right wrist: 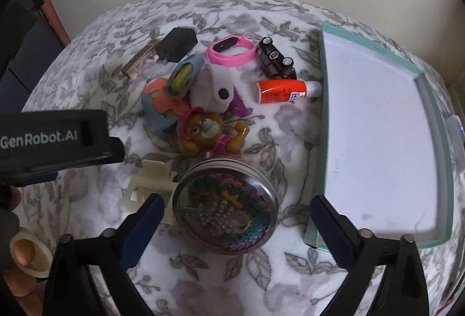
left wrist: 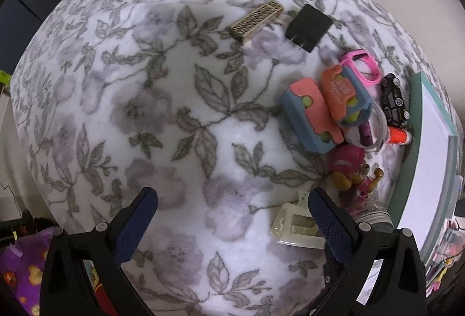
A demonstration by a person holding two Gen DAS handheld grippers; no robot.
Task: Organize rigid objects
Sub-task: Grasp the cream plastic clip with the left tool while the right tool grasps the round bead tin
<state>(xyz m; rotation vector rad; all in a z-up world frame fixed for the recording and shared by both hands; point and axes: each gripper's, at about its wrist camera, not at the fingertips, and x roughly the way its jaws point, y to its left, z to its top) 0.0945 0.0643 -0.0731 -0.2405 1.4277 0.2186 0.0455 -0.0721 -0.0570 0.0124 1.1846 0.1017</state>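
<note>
hovering wide open and empty, the right gripper frames the round tin beside the empty tray, presumably its destination; the left gripper hangs open too.

Left gripper and right gripper: black frames, round silver screws, blue knurled finger pads. White "GenRobot.AI" marking on the left unit's black housing.

"GenRobot.AI" stands in pale letters on the black body of the left gripper, seen from the right wrist. The orange bottle carries a label with print too small to read. Raised lettering on the orange case is blurred beyond reading.
</note>
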